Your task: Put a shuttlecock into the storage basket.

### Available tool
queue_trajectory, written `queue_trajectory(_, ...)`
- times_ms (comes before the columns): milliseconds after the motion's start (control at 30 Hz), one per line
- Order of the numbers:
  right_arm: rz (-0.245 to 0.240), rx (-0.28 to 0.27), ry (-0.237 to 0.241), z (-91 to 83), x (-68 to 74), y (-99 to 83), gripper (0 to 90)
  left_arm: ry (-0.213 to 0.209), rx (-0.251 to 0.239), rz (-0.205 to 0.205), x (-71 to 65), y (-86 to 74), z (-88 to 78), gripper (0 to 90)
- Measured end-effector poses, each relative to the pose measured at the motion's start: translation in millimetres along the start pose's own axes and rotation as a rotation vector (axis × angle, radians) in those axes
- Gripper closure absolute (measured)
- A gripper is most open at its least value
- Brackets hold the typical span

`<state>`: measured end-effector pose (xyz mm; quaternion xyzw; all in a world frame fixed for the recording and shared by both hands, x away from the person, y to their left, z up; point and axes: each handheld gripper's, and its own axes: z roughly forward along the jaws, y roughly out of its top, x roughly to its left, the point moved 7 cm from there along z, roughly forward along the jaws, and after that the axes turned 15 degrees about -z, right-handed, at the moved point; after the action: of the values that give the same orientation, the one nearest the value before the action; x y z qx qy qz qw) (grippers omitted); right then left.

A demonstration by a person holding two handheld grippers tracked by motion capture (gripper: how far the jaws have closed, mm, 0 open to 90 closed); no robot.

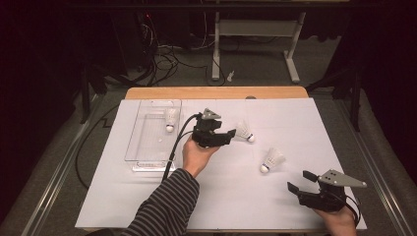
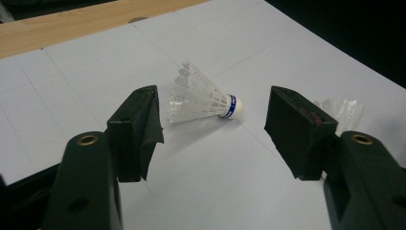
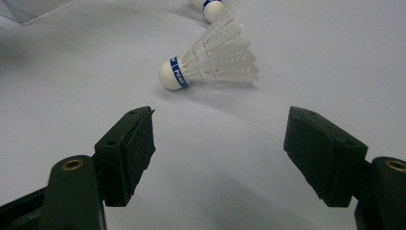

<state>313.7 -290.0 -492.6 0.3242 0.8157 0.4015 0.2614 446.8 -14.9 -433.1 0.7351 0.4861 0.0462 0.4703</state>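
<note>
White table [image 1: 221,196]: 2 shuttlecocks [image 1: 244,131], clear tray [image 1: 135,142].

Black tongs [image 1: 231,133] with brass screws and grey three-cornered plates; a black cable; striped sleeve [image 1: 164,206], seemingly grey-black.

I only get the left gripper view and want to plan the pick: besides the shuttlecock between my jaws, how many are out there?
Observer: Three in all. One white feathered shuttlecock already lies in the clear plastic tray.
Operator: Where's the third?
Observer: A white shuttlecock with a blue band lies on the white sheet, ahead of the right hand-held gripper.
Operator: Is that gripper busy?
Observer: No, its jaws stand open with nothing between them.
</note>
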Motion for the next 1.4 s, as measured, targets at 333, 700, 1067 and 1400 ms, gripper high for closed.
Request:
queue_trajectory(333,0.002,-0.002,0.001,-0.1,0.0,0.2,26.4,-0.002,-0.002,-0.013,0.5,5.3,5.1,37.1)
queue_trajectory(700,0.003,-0.005,0.005,0.0,-0.1,0.4,26.4,0.001,0.026,-0.037,3.7,14.6,8.8,39.5)
queue_trajectory(1067,-0.002,-0.004,0.009,0.3,0.3,0.4,26.4,0.035,0.092,-0.017,2.1,19.7,25.5,40.5)
queue_trajectory(1400,-0.003,-0.003,0.012,0.8,0.8,0.3,26.4,0.050,0.159,0.000,-3.3,25.7,37.3,43.4)
